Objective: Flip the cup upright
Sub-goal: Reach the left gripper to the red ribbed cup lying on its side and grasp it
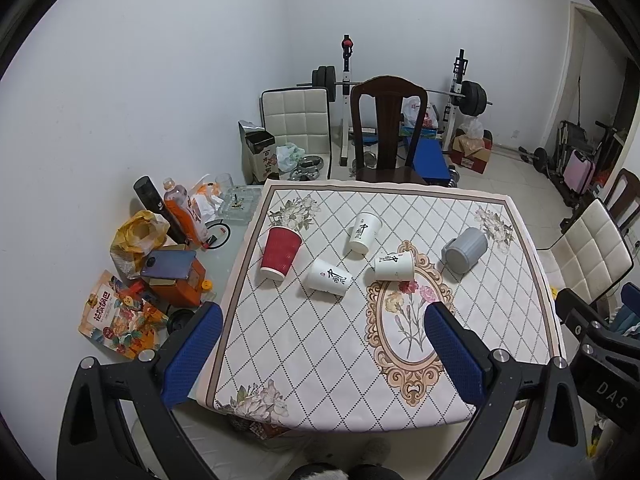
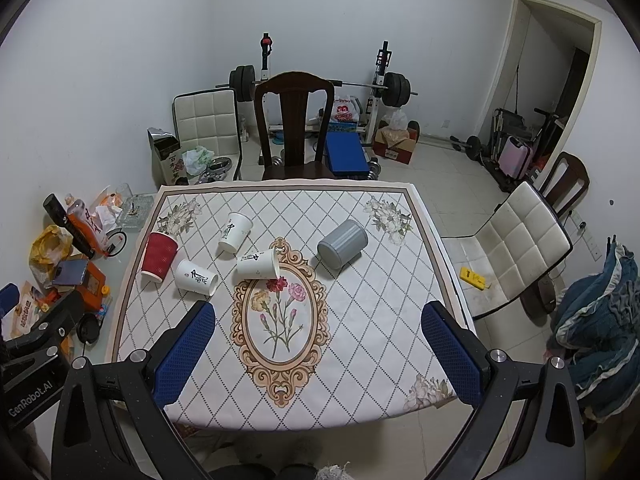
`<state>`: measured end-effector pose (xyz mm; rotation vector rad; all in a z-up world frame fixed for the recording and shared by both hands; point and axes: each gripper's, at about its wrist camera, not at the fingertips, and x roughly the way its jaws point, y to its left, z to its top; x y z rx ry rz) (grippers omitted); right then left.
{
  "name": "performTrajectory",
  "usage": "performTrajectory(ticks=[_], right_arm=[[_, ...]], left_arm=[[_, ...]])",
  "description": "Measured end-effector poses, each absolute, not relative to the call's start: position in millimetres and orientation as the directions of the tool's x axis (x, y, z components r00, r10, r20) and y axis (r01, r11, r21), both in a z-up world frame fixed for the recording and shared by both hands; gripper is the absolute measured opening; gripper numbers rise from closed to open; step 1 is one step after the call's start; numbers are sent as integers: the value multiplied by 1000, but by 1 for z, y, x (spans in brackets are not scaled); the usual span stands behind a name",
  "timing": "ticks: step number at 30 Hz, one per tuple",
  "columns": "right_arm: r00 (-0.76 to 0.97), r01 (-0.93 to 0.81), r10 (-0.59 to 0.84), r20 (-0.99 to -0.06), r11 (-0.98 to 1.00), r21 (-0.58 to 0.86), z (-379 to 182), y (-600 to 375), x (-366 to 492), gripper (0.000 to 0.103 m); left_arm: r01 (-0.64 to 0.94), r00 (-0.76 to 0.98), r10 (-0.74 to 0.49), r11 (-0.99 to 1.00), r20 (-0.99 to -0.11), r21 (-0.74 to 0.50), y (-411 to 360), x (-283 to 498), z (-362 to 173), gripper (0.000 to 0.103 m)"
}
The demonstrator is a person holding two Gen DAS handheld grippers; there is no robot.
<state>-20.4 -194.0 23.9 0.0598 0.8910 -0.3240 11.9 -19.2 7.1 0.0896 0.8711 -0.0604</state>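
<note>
Several cups lie on their sides on the patterned tablecloth (image 1: 320,360): a red ribbed cup (image 1: 280,254) (image 2: 159,257) at the left, three white paper cups (image 1: 329,277) (image 1: 364,233) (image 1: 394,267) in the middle, and a grey ribbed cup (image 1: 465,250) (image 2: 343,243) at the right. The white cups also show in the right wrist view (image 2: 196,277) (image 2: 235,232) (image 2: 257,263). My left gripper (image 1: 324,316) is open and empty above the table's near edge. My right gripper (image 2: 318,316) is open and empty, also near the front edge.
Clutter sits at the table's left: bottles (image 1: 182,208), a snack bag (image 1: 116,316), an orange box with a phone (image 1: 170,266), a glass ashtray (image 1: 236,202). A dark wooden chair (image 1: 386,128) stands behind the table, a white chair (image 2: 516,248) at the right, gym gear beyond.
</note>
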Motion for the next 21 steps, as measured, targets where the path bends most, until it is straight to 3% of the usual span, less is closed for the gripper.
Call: performTrajectory(ticks=[9,21], right_arm=[[520,279,-208,-829,958,-66,-24,-212,5,103],[291,219,-144,-946,972,-81,-170,-209,72,103]], left_arm=[[0,588,48,998,-807,59,-12,31,-30,103],[-85,412,189,982,-892,169,24,89,-137,103]])
